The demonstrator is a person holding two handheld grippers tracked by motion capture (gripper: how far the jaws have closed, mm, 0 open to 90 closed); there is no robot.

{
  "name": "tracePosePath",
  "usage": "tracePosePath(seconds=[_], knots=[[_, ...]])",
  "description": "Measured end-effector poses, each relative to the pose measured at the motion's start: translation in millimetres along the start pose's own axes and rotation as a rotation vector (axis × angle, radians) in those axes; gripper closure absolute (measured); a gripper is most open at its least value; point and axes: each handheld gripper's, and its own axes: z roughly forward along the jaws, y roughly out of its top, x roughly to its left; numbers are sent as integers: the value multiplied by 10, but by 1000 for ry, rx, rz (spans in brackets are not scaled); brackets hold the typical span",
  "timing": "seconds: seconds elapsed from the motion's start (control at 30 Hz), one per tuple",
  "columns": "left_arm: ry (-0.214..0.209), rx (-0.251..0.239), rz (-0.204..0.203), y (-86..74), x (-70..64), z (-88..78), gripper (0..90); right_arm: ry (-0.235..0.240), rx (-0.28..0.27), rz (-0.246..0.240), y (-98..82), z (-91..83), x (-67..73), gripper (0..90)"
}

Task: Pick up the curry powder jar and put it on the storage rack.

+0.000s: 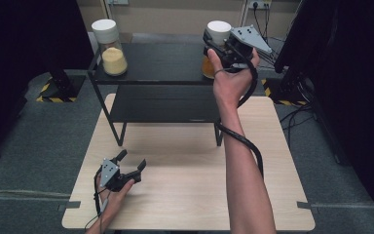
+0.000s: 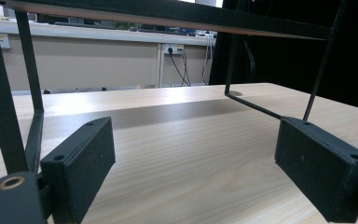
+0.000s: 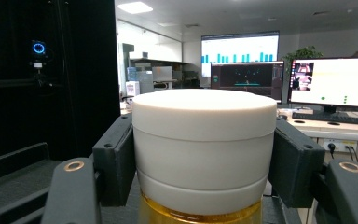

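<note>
right gripper (image 1: pixel 217 46) — jaws clamped on the white lid (image 3: pixel 204 144) of the amber jar (image 1: pixel 207 67); jar upright at the black shelf's (image 1: pixel 156 63) right end, possibly resting on it | left gripper (image 1: pixel 129 168) — agape, empty, low on the table (image 1: pixel 185 195), well apart; right hand nearer
</note>
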Motion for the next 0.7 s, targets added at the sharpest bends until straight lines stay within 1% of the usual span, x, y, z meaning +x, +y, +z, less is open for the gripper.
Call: tracePosePath(seconds=[0.1, 0.27, 0.37, 0.7], knots=[[0, -2, -5, -3, 2, -1, 116, 2, 1, -3, -13, 13, 3, 340], [-1, 1, 2, 1, 0, 0, 116, 4, 0, -2, -24, 18, 9, 339], [0, 0, -1, 0, 1, 0, 116, 4, 5, -7, -27, 24, 13, 339], [1, -1, 1, -1, -3, -1, 116, 7, -3, -13, -56, 20, 17, 335]])
